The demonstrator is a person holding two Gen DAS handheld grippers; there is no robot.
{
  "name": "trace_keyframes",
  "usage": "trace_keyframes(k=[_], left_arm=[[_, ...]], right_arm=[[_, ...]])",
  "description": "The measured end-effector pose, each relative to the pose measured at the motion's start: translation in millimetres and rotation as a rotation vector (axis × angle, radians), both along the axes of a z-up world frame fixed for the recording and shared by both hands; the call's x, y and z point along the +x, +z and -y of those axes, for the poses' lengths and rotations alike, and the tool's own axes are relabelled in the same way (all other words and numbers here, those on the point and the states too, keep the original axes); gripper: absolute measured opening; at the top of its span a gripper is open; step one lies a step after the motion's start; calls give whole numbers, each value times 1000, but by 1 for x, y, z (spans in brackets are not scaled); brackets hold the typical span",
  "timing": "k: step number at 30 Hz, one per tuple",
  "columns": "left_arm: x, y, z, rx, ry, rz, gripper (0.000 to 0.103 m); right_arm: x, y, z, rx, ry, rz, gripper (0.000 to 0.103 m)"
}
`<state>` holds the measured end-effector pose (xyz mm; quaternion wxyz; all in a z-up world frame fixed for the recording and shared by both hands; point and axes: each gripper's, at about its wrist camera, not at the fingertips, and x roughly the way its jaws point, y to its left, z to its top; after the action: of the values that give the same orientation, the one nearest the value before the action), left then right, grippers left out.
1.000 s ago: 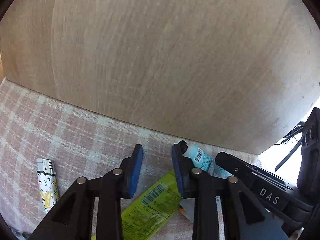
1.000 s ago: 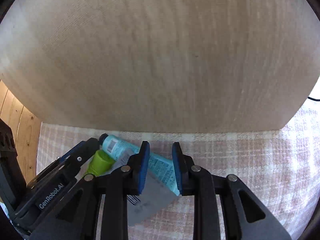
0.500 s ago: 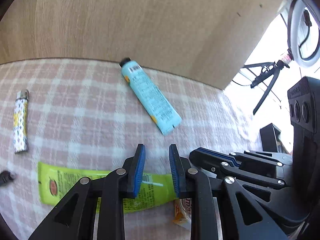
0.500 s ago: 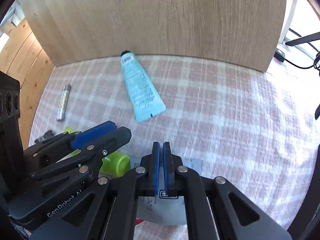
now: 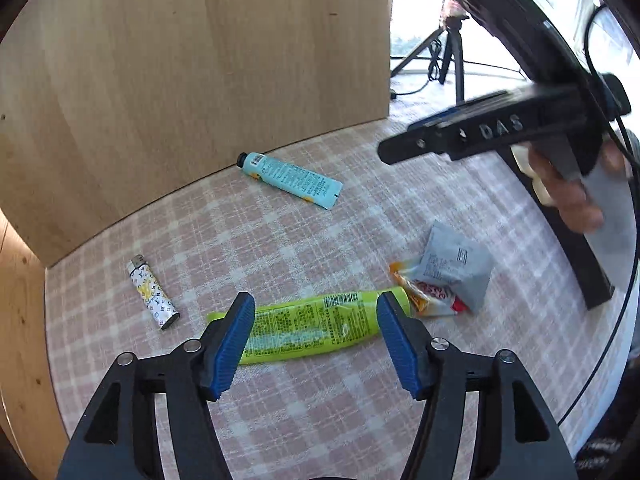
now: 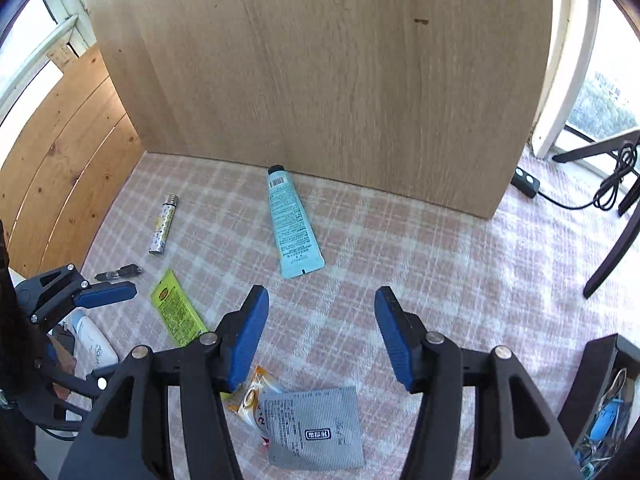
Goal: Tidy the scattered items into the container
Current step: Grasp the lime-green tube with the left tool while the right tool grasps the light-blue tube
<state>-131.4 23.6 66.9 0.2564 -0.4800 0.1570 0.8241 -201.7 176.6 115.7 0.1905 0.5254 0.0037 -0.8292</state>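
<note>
this is looking like a room in a home set up for recording. a pink plaid cloth (image 6: 440, 264) is covering the surface, household bits such as a lighter (image 5: 152, 298) and a blue tube (image 6: 292, 222) are lying on it, pine panelling (image 6: 56, 160) is running along the left, and at the far right a window (image 6: 600, 100) is letting daylight in beside a tripod (image 5: 448, 48).

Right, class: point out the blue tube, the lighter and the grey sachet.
blue tube (image 6: 294, 224), right wrist view, middle of its printed body.
lighter (image 5: 153, 299), left wrist view, middle of its patterned case.
grey sachet (image 6: 316, 428), right wrist view, middle of its printed face.
</note>
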Motion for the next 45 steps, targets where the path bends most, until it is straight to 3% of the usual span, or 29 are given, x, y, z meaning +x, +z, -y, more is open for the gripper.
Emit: trace_keyframes(k=[7,15,17,22,27,30,31,36,37,40,45], left_arm=[[3,-25,-30,-129,-226,8,66],[-22,-57,-34,-210,-331,50,68],[-28,-60,-31,-188,-336,57,76],[-42,-64,-25,-77,-297,104,75],[-43,-64,-27,-16,-284,82,70],[-41,-64,-31,2,-288,57,61],[-40,-64,-31,4,-289,49,55],[-42,-62,-31,36,-270,66,36],[-42,-61,-30,45,-263,75,34],[-42,-60,-22,82,-231,99,34],[-41,-51,-2,155,-144,97,33]], right_arm=[[-27,-22,31,59,68,24,55],[-58,-48,60,93,93,35,55],[-67,-53,68,107,96,35,55],[-86,-66,82,130,101,18,55],[-97,-67,101,167,117,-30,55],[-101,-66,102,191,115,-45,42],[-103,-65,100,184,114,-40,33],[-110,-60,78,119,85,6,29],[-105,-54,54,105,76,13,29],[-98,-46,6,64,51,34,29],[-99,-33,-19,25,16,21,28]])
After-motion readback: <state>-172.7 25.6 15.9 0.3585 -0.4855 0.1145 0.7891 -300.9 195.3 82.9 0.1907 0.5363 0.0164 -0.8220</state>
